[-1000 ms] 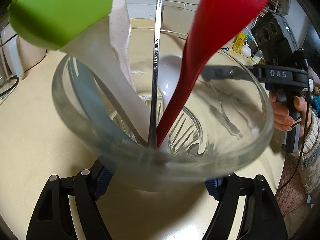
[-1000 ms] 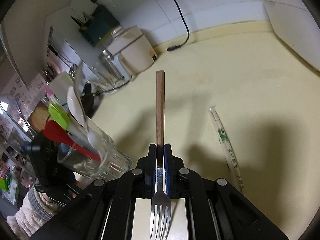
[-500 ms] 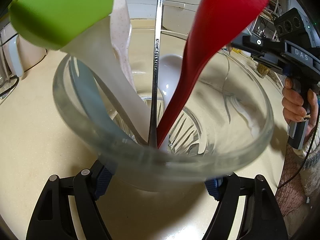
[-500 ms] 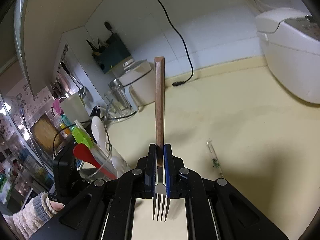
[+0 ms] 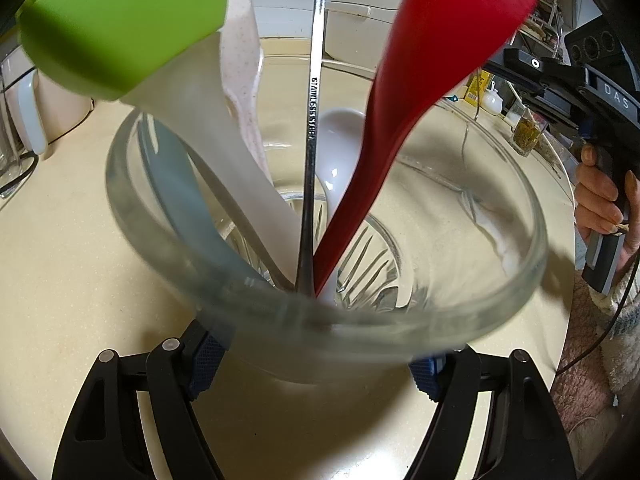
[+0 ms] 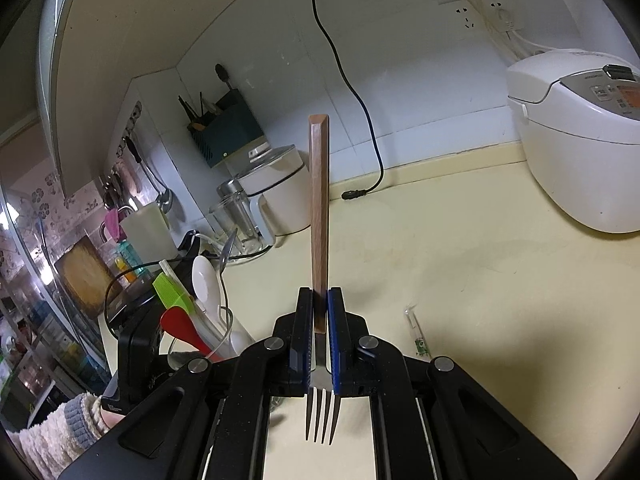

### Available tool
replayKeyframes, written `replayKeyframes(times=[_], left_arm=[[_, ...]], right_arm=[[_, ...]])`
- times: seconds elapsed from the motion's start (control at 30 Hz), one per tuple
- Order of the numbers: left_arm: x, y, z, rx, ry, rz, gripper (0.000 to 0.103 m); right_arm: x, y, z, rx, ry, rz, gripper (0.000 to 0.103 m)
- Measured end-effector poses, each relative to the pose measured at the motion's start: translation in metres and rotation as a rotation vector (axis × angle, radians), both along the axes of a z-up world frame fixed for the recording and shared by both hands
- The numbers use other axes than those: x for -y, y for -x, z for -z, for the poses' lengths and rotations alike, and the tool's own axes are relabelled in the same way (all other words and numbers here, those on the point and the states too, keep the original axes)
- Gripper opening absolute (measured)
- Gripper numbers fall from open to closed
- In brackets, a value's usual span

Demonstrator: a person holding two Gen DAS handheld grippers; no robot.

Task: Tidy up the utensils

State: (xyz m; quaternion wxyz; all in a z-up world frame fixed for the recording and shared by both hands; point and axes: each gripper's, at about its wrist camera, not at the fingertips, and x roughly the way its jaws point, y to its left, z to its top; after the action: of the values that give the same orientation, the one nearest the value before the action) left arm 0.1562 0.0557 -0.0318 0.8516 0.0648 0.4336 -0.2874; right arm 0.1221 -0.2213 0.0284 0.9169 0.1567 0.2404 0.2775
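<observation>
Lifting clear of the worktop (image 6: pixel 460 264), the right tool (image 6: pixel 320 332) stays clenched on the wooden-handled fork (image 6: pixel 319 208), now higher than a second ago. The left tool (image 5: pixel 316 364) still grips the glass (image 5: pixel 400 320) of utensils at near left, so dropping the fork in looks next.

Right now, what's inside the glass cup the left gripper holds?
In the glass cup: red spoon, steel utensil handle, white spoon, green-headed brush, and a pale speckled piece behind the brush. Their lower ends blur together at the bottom.

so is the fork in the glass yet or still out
Still out. The fork is clamped in the right claw, handle pointing away, while the glass stands off to the left.
</observation>
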Motion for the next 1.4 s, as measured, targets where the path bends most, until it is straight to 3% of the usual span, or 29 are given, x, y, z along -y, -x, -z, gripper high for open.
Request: replayKeyframes(times=[0.27, 0.77, 1.13, 1.4], left_arm=[[-0.003, -0.001, 0.000, -0.003, 0.009, 0.000, 0.079], [-0.006, -0.002, 0.001, -0.001, 0.003, 0.000, 0.079], [-0.003, -0.001, 0.000, 0.002, -0.004, 0.002, 0.079], [0.001, 0.001, 0.000, 0.006, -0.014, 0.002, 0.080]], right_arm=[[-0.002, 0.009, -0.010, 0.041, 0.008, 0.005, 0.007], [-0.056, 0.024, -0.080, 0.210, -0.077, -0.152, 0.007], [-0.102, 0.003, -0.075, 0.223, -0.029, -0.164, 0.007], [-0.102, -0.009, -0.068, 0.224, -0.042, -0.132, 0.008]])
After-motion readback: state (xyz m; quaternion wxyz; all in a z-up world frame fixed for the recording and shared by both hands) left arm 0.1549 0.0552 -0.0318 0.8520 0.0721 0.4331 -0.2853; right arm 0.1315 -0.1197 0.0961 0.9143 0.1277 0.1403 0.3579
